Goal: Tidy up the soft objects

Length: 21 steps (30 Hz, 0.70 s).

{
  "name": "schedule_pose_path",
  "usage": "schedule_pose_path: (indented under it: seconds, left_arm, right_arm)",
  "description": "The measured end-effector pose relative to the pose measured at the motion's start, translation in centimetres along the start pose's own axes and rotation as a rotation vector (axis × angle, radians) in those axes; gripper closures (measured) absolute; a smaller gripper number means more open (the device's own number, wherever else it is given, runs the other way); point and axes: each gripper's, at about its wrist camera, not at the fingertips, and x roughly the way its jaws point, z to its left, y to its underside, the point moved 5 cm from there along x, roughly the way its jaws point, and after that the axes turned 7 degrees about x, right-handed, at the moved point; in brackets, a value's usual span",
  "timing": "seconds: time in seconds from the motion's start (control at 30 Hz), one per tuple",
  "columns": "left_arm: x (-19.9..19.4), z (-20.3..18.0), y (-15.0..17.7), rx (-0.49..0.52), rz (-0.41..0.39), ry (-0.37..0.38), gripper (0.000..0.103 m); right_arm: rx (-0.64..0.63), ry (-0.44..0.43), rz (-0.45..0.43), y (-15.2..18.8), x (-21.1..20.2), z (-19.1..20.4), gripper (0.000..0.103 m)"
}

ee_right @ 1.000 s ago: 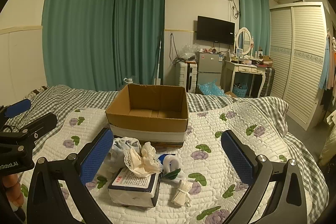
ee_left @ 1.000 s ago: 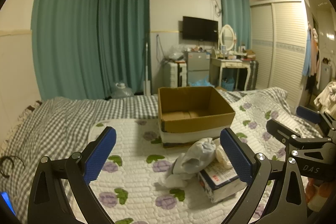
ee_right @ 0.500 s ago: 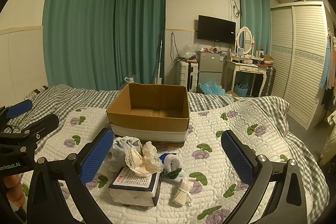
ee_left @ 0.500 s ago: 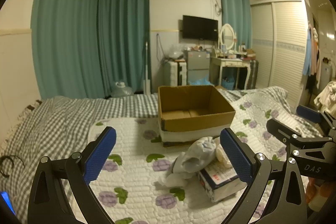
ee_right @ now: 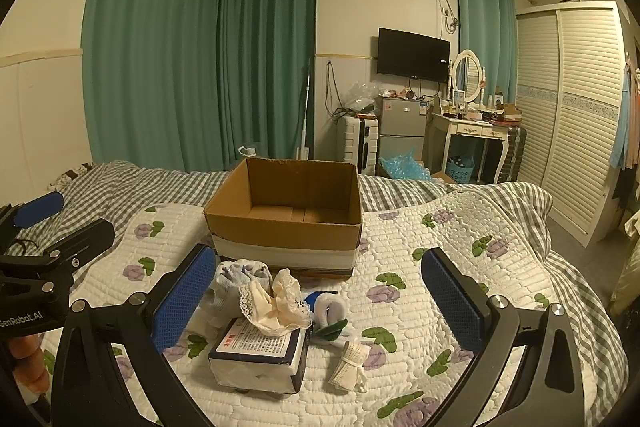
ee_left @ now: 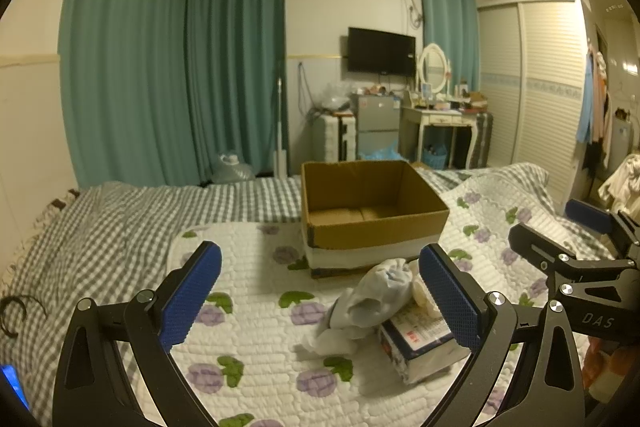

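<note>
An open, empty cardboard box [ee_left: 372, 211] [ee_right: 288, 219] stands on the quilted bed. In front of it lies a pile of soft items: a pale blue-grey cloth [ee_left: 372, 299] [ee_right: 236, 279], a cream lace cloth [ee_right: 276, 303] on a wrapped tissue pack [ee_right: 260, 355] [ee_left: 416, 343], a blue-white rolled sock [ee_right: 330, 311] and a small cream bundle [ee_right: 350, 367]. My left gripper [ee_left: 320, 299] is open and empty, above the quilt left of the pile. My right gripper [ee_right: 320, 303] is open and empty, over the pile.
The bed has a white floral quilt [ee_right: 440, 307] over a grey checked sheet [ee_left: 100, 227]. Beyond the bed stand green curtains, a small fridge [ee_right: 402, 131], a dressing table [ee_right: 468, 131] and a wardrobe [ee_right: 576, 107]. A black hair tie [ee_left: 12, 311] lies at far left.
Both grippers have stayed open and almost still; the views shift only very slightly. Nothing on the bed has moved.
</note>
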Motion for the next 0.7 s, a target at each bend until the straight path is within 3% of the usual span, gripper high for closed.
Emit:
schedule_pose_path:
  seconds: [0.7]
  left_arm:
    - [-0.01,-0.02,0.15,-0.002,0.003,0.003,0.002]
  right_arm:
    - [0.005,-0.02,0.019,0.06,0.31,0.11,0.0]
